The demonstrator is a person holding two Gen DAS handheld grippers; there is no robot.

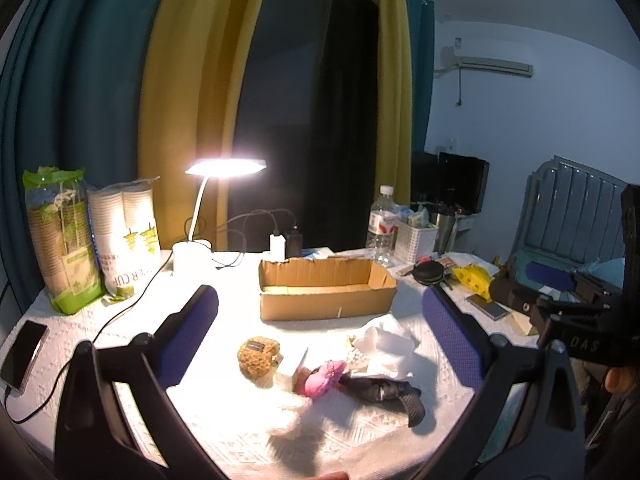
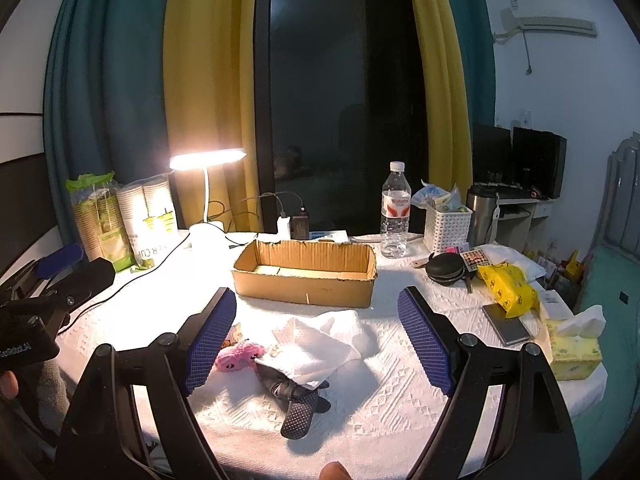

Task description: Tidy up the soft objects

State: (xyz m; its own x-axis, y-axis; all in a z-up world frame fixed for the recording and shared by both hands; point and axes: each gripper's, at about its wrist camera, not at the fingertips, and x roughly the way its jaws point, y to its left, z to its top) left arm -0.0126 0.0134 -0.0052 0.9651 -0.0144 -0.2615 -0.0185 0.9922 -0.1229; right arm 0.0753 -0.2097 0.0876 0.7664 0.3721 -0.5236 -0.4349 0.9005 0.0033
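A pile of soft things lies on the white tablecloth before an open cardboard box [image 1: 326, 290] [image 2: 306, 276]: a brown knitted pouch [image 1: 258, 356], a pink fuzzy piece [image 1: 322, 378] [image 2: 238, 354], a white cloth [image 1: 386, 342] [image 2: 310, 344], a dark grey sock [image 1: 384, 392] [image 2: 296, 400] and a white fluffy piece [image 1: 294, 410]. My left gripper [image 1: 320, 336] is open above the pile and empty. My right gripper [image 2: 320, 340] is open above the white cloth and sock, also empty. The box holds nothing I can see.
A lit desk lamp [image 1: 224, 168], two sleeves of paper cups [image 1: 124, 236], chargers with cables and a phone [image 1: 22, 354] are at the left. A water bottle [image 2: 396, 210], white basket [image 2: 448, 226], yellow bag [image 2: 506, 288], tissue box [image 2: 574, 350] and second phone [image 2: 506, 324] are at the right.
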